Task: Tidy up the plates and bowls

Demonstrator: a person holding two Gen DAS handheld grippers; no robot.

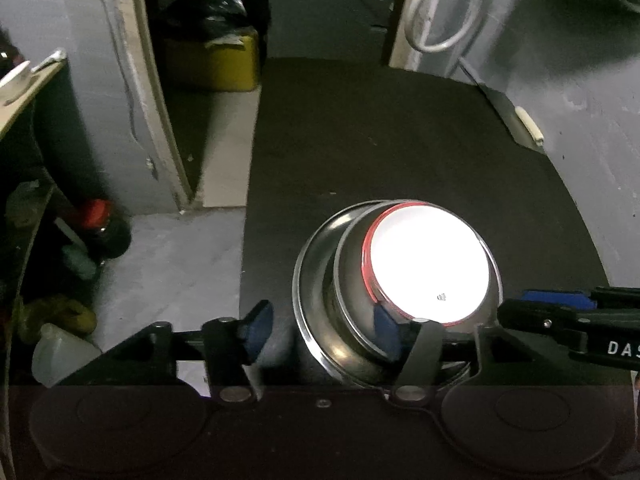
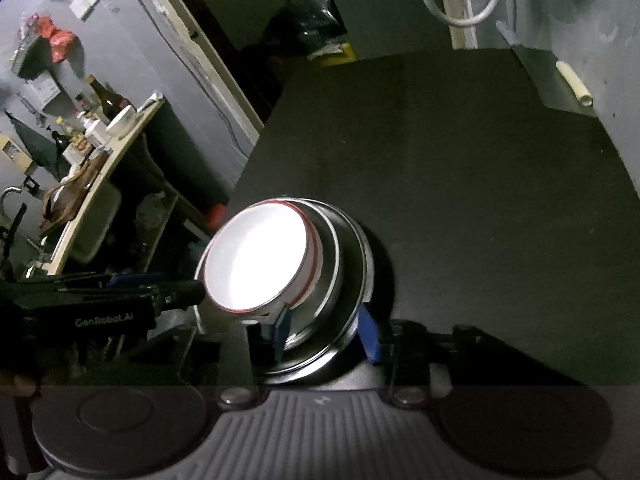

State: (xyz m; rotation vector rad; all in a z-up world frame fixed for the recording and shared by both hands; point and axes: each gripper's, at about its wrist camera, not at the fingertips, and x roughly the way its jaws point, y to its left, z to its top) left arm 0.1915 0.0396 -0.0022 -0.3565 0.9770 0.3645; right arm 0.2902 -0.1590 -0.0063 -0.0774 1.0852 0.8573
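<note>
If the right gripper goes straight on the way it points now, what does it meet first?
Most likely the steel bowls: the right gripper points down at the stack, open jaws on both sides of the rims. The white bowl sits on top. Depth is unclear.

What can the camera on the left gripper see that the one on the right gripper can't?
Only the left view shows the red-capped bottle and the pale jug on the floor. Only the right view shows the cluttered shelf with its bottles and white cup. Both show the stack: a white bowl nested in steel bowls on the dark table, plus the white cable. Both grippers, left and right, straddle the stack's rims, open.
</note>
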